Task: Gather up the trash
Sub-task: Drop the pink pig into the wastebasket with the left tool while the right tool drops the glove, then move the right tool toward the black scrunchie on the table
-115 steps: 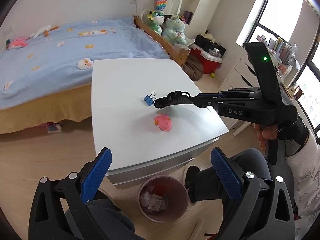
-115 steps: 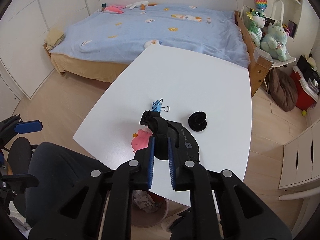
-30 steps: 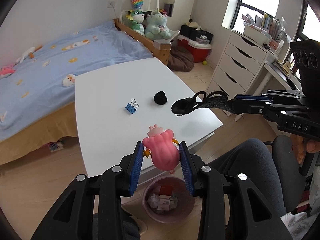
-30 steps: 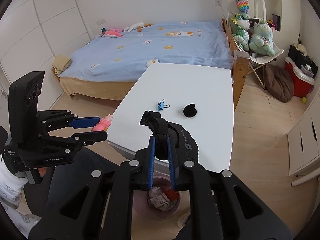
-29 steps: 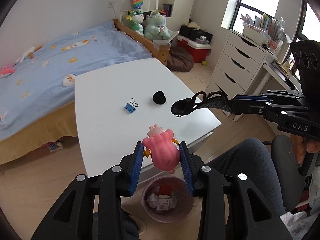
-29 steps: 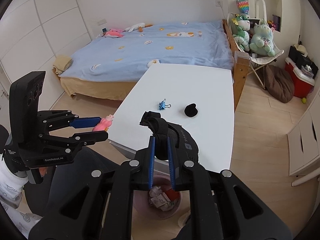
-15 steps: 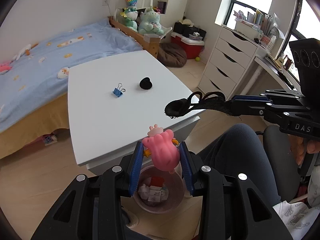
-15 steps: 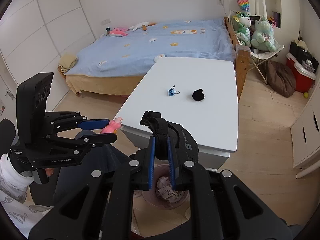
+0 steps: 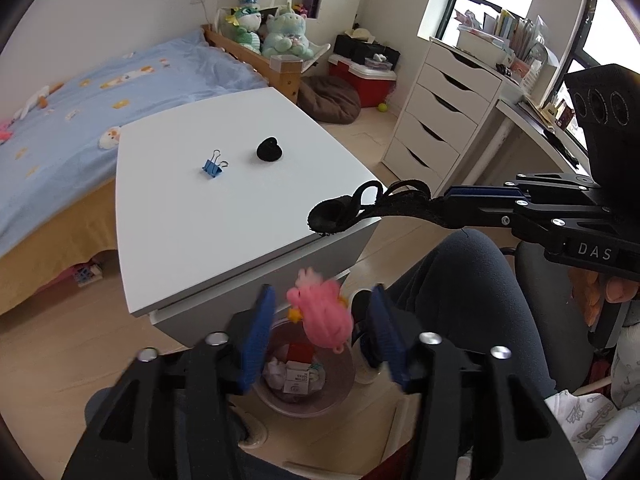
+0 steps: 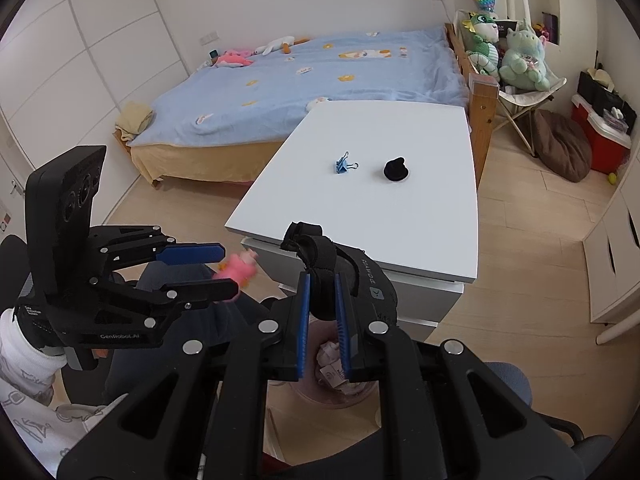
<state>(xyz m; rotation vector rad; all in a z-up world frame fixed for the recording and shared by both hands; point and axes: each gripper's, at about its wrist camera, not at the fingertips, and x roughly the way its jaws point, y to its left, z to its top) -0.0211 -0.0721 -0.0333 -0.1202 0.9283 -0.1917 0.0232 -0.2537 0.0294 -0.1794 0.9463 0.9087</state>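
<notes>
The left tongs [image 9: 320,330] have just been opening over the trash bin [image 9: 308,376] — the pink toy [image 9: 322,312] sits loose between the spread pads, free to drop in. Beside them, the right tongs [image 10: 322,320] are clenched on a black strap [image 10: 316,264], waiting its turn.

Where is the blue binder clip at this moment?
In both wrist views the blue binder clip lies on the white table, just left of the small black object, apart from it.
</notes>
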